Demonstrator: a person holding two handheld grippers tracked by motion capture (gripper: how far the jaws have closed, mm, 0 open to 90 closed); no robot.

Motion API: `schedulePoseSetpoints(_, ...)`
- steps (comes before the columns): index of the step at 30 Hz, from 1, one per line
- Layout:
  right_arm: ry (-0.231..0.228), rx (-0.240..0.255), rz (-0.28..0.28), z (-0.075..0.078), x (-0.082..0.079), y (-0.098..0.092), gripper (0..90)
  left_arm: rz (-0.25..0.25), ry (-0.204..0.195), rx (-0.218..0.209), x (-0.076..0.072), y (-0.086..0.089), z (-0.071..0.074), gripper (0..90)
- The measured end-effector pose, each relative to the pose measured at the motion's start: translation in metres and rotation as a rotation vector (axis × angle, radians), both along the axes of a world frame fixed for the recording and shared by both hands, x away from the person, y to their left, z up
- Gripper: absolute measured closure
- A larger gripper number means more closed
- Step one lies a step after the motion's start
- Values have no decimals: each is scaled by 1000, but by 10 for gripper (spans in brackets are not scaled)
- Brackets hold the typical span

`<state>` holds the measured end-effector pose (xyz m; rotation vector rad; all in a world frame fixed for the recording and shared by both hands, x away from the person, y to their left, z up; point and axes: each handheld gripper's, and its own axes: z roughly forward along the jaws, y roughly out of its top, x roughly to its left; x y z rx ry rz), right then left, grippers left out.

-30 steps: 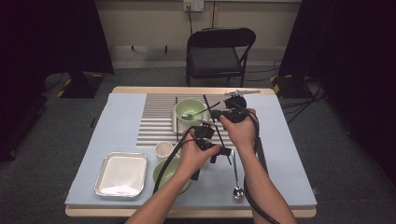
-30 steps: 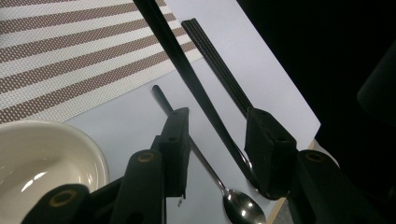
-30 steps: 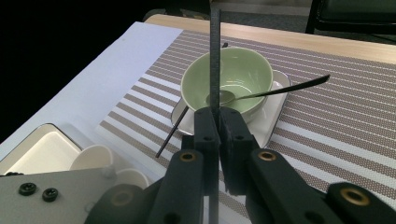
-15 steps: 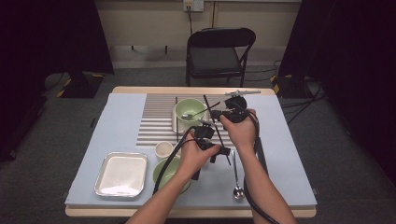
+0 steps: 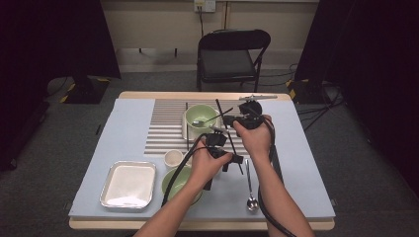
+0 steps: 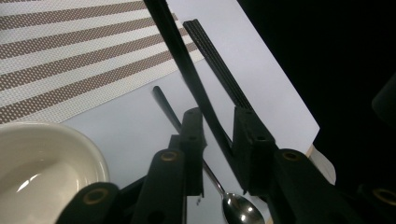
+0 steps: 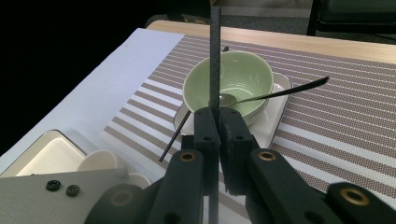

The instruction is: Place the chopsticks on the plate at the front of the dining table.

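Chopstick [image 6: 196, 88] is passing lengthwise between the left gripper [image 6: 219, 135] fingers.
They have just been closing without pinching yet; right gripper [image 7: 218, 122] is clamping another chopstick [image 7: 215, 56] upright.

The high view looks forward and down from above the person's side, taking in the whole bench [image 5: 306, 148] and the chair [image 5: 232, 54] beyond. The left gripper view sits low and close, facing the bench's far-right corner over a spoon [image 6: 224, 196]; the right gripper view looks closely across the striped mat [image 7: 355, 121] at the green bowl [image 7: 229, 81], which the high view shares
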<state>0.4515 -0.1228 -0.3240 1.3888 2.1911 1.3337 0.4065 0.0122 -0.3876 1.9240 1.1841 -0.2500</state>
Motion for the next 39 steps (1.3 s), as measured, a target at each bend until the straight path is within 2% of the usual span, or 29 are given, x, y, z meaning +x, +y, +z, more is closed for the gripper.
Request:
schedulePoseSetpoints(8,-2,27,4,2,0,-3,859,19,14,-5,1,3,2,797)
schedulePoseSetpoints(11,-6,33,3,2,0,-5,858,32,43,-15,1,4,3,806)
schedulePoseSetpoints(14,-14,37,2,2,0,-7,855,41,43,-12,1,5,4,818)
schedulePoseSetpoints(15,-17,39,0,2,-1,-8,849,42,56,-20,1,5,4,822)
schedulePoseSetpoints(19,-38,22,-5,3,-1,-10,835,52,68,-4,2,9,5,835)
schedulePoseSetpoints(22,-52,6,-13,4,-1,-13,810,67,80,-8,2,11,7,850)
schedulePoseSetpoints(25,-63,0,-17,5,-1,-18,789,61,81,-1,2,13,7,862)
schedulePoseSetpoints(39,-75,-6,-12,0,0,-25,689,74,88,3,4,17,9,866)
